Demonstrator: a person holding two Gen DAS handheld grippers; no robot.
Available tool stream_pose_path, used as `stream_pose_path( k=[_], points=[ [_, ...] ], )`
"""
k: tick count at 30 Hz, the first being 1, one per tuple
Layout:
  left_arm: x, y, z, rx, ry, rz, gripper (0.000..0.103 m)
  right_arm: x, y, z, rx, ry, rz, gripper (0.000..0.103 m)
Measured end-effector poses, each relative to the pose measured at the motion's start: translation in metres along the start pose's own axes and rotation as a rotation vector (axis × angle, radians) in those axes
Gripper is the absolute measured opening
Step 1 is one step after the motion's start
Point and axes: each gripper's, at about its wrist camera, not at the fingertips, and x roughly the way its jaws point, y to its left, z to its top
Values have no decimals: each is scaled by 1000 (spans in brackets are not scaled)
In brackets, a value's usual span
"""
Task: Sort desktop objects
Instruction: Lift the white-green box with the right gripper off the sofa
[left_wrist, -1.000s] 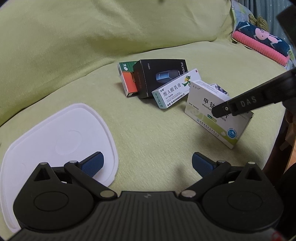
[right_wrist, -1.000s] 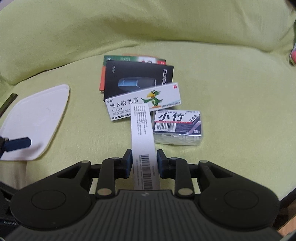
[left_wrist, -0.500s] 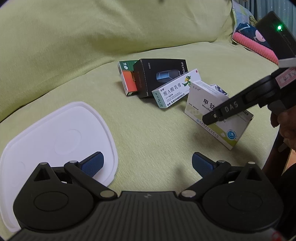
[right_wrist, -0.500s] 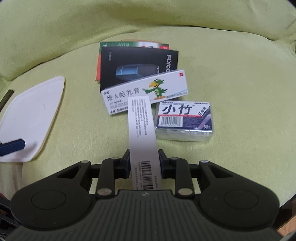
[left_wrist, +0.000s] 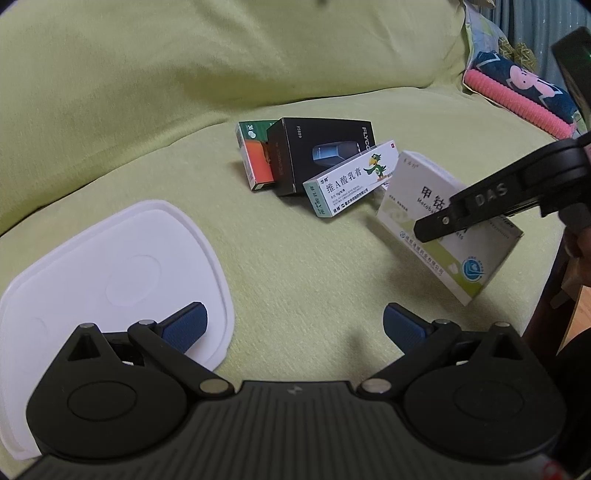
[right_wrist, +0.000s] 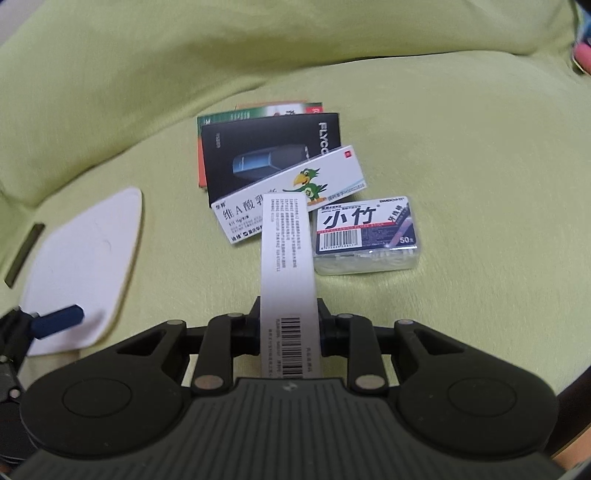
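My right gripper (right_wrist: 288, 314) is shut on a white medicine box (right_wrist: 288, 258), held edge-on with its barcode side up. In the left wrist view that box (left_wrist: 476, 262) hangs tilted just over the green cushion, with the right gripper (left_wrist: 480, 206) across it. Behind it a white ointment box with a parrot (left_wrist: 351, 181) leans on a black FLYCO box (left_wrist: 325, 155) and a green-orange box (left_wrist: 255, 158). A clear floss-pick box (right_wrist: 365, 236) lies to the right of the held box. My left gripper (left_wrist: 293, 325) is open and holds nothing, next to a white lid (left_wrist: 110, 266).
Everything rests on a light green sofa seat (left_wrist: 295, 258) with its backrest (left_wrist: 221, 55) behind. A pink and dark blue fabric item (left_wrist: 517, 96) lies at the far right. A person's hand (left_wrist: 580, 240) shows at the right edge. The white lid (right_wrist: 85, 258) lies left.
My right gripper keeps its hold on the white medicine box and has shifted only slightly, tilting a little. The left gripper and the other boxes have not moved.
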Motion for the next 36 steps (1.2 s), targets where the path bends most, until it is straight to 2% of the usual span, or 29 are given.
stream_pose_path(
  k=[9, 13, 18, 23, 36],
  points=[
    [1, -9, 5, 64, 19, -56, 102, -27, -6, -14, 58, -45, 20, 22],
    [-4, -19, 9, 127, 3, -120, 102, -47, -3, -19, 50, -81, 10, 22],
    [-13, -40, 11, 223, -45, -164, 102, -75, 1, -25, 43, -126, -1, 22],
    [-22, -58, 17, 259, -64, -198, 102, -103, -2, -35, 46, -171, -21, 22],
    [-42, -118, 23, 424, -108, -313, 102, -155, -38, -74, 173, -262, -91, 22]
  ],
)
